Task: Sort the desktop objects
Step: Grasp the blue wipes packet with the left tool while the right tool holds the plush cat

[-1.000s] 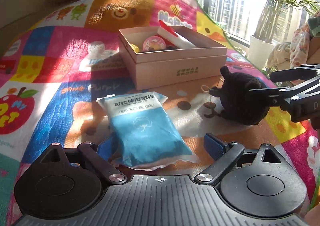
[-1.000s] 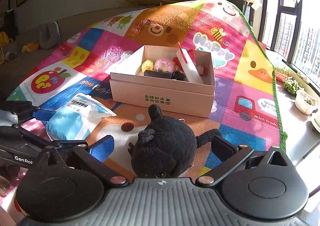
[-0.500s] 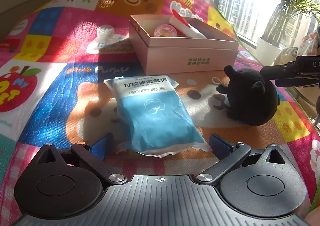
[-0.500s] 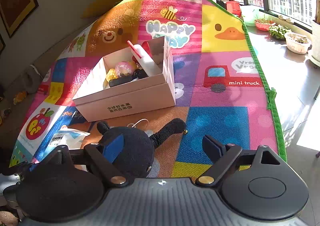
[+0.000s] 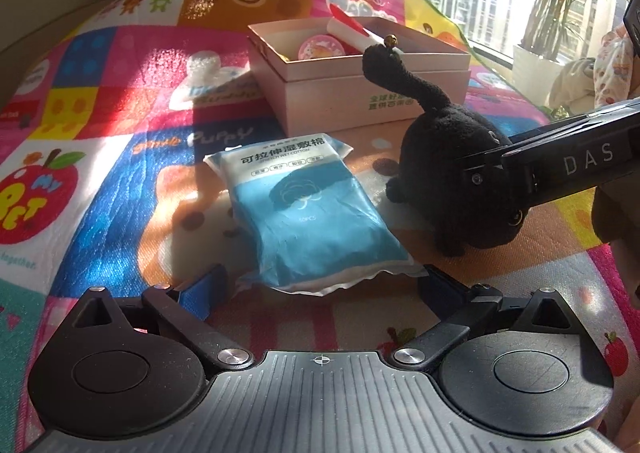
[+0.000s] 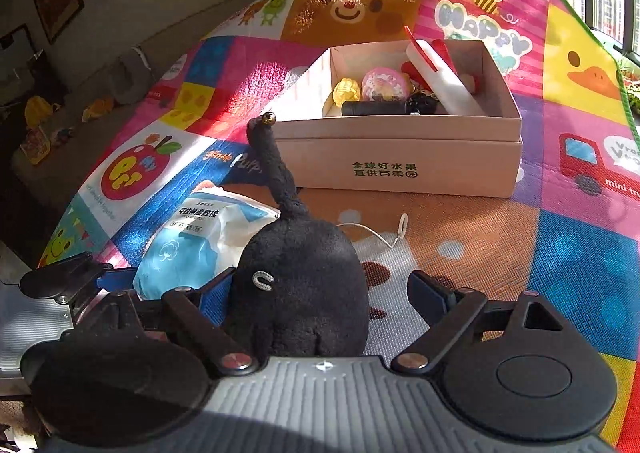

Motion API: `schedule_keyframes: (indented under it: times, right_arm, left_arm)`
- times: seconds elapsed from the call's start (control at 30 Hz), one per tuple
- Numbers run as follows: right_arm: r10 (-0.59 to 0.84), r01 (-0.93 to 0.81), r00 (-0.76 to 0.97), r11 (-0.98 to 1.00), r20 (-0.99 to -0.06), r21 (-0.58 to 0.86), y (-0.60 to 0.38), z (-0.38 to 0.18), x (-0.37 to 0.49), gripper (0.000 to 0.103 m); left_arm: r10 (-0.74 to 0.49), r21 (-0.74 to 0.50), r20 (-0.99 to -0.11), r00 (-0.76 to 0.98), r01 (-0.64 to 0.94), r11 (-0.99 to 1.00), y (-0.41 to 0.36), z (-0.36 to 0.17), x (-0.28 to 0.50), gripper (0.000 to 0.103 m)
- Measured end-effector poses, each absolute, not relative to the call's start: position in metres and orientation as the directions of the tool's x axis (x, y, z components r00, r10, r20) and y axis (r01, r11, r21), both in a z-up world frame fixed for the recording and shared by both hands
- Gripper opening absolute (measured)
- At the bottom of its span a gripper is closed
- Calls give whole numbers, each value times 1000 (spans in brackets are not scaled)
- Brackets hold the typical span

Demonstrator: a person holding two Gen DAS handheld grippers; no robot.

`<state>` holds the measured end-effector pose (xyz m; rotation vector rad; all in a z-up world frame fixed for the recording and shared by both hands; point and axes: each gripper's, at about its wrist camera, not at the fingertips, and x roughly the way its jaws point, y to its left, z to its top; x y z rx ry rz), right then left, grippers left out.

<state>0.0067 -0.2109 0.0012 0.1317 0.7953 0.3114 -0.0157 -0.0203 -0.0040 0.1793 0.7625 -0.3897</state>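
Sunlit playmat [image 6: 480,245] bears a toy-filled box [image 6: 400,157]; both hand-held grippers [image 5: 324,285] [image 6: 320,293] gape, clamping nothing.

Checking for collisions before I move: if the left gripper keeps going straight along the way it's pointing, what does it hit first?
Most likely the blue cotton-pad packet: it lies straight ahead of the open left gripper, near edge about level with the fingertips, though depth is hard to judge.

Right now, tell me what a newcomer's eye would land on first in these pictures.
The black plush toy stands on the colourful cartoon mat with its tail raised, between the right gripper's open jaws; only the left pad seems to touch it. Beside it lies a blue pack of wet cotton pads, just ahead of the wide-open left gripper. Behind both sits an open pink box holding small items.
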Motion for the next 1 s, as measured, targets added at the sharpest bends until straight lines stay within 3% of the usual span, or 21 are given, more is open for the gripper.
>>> schedule_keyframes:
  times: [0.23,0.57,0.7,0.87,1.0]
  right_arm:
    - [220,-159,680,975,-699,153,-218,-6,2,91]
    - [100,-93,708,995,-699,48,-222,-19,-4,94]
    - [81,-93,713,995,-697,20,-217,-21,-6,101]
    - [78,-91,711,996,-699,19,-217,-22,-5,103]
    - [79,-91,710,996,-699,20,-217,-22,-4,103]
  left_arm:
    - [-288,0,-712,640,410,912,-17,-1,-15,103]
    - [-262,-26,-621,739,316,949,-12,26,11,103]
    - [-247,4,-635,731,323,946,-16,20,18,103]
    - [-236,-36,-701,673,298,954,-12,1,23,103]
    - [-220,-15,-703,676,294,956,-13,-3,22,103]
